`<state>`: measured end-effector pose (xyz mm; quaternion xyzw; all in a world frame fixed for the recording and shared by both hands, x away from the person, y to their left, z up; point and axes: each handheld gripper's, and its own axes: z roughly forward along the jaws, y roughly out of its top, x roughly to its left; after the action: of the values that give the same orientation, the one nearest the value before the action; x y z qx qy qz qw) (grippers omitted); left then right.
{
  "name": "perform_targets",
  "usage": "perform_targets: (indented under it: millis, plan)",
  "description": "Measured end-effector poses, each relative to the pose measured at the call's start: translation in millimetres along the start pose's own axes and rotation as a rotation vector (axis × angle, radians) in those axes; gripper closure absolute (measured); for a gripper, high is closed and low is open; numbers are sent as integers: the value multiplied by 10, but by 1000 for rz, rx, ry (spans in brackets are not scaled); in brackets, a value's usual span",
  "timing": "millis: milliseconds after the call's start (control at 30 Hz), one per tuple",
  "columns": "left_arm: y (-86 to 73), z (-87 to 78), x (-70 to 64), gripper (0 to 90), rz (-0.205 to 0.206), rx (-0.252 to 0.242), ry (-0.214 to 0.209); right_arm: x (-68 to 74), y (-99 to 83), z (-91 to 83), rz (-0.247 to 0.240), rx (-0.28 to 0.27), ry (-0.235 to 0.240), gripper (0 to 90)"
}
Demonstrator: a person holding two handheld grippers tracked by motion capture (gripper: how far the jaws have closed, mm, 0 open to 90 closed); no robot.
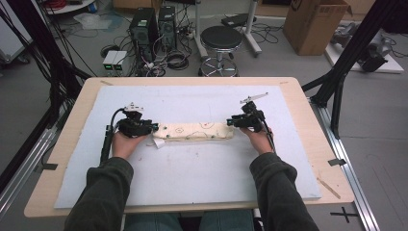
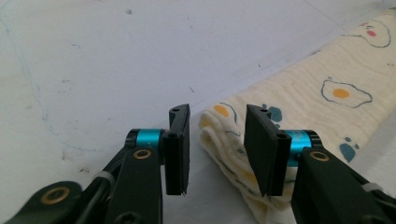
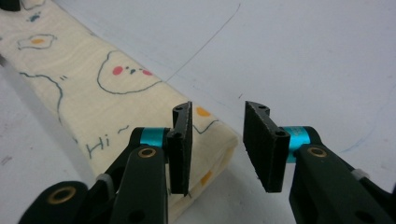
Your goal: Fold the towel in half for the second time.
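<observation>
**A:** What do you have from the high view?

**B:** I see a folded cloth (image 1: 197,131) lying as a long strip across the middle of the white mat (image 1: 192,178) on the counter (image 1: 308,125). My left claw (image 1: 155,127) sits at the cloth's left end and my right claw (image 1: 229,121) at its right end, a hand behind each. From up here I can't tell whether either one touches the fabric; it's too small.

**A:** And the left gripper view?

**B:** The left claw (image 2: 217,149) stands open, jaws moderately apart. The rolled end of the cloth (image 2: 299,107) pokes into the gap, lying against the inner face of the jaw on the right side of that picture, I think, while the other jaw stands clear of it over bare mat (image 2: 93,70). The fabric is cream with fried-egg prints.

**A:** Right gripper view?

**B:** The right claw (image 3: 217,149) is open about as wide, holding nothing. The cloth (image 3: 93,98) ends under the jaw on the left of that picture, its corner reaching just into the gap; the other jaw is over bare mat (image 3: 317,60). I can read "Hi" and a bear face on the fabric.
</observation>
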<state>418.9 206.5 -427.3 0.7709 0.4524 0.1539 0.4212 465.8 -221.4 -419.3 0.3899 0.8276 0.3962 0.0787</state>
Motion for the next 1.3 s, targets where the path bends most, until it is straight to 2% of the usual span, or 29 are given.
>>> perform_targets:
  millis: [67,267,367,567,633,833,1133,1233,1300]
  plan:
    - [11,-24,-15,586,-3,-11,-8,9,7,-37,4,-16,9,599]
    - [42,-92,-76,556,19,-29,-26,62,29,-111,-11,-39,13,560]
    - [54,-142,-89,561,23,-47,-58,83,37,-155,-8,-59,31,553]
    - [73,-224,-117,560,33,-68,-61,135,46,-194,-5,-76,40,535]
    - [77,-245,-115,558,33,-76,-63,150,53,-206,-17,-84,40,522]
    - [80,-293,-120,538,33,-79,-68,173,59,-259,-11,-97,40,477]
    - [94,-373,-166,452,46,-114,-78,216,67,-378,-23,-134,23,357]
    - [95,-393,-178,431,45,-123,-84,218,61,-413,-12,-142,17,318]
    - [96,-408,-182,423,48,-125,-84,215,58,-429,-3,-147,31,304]
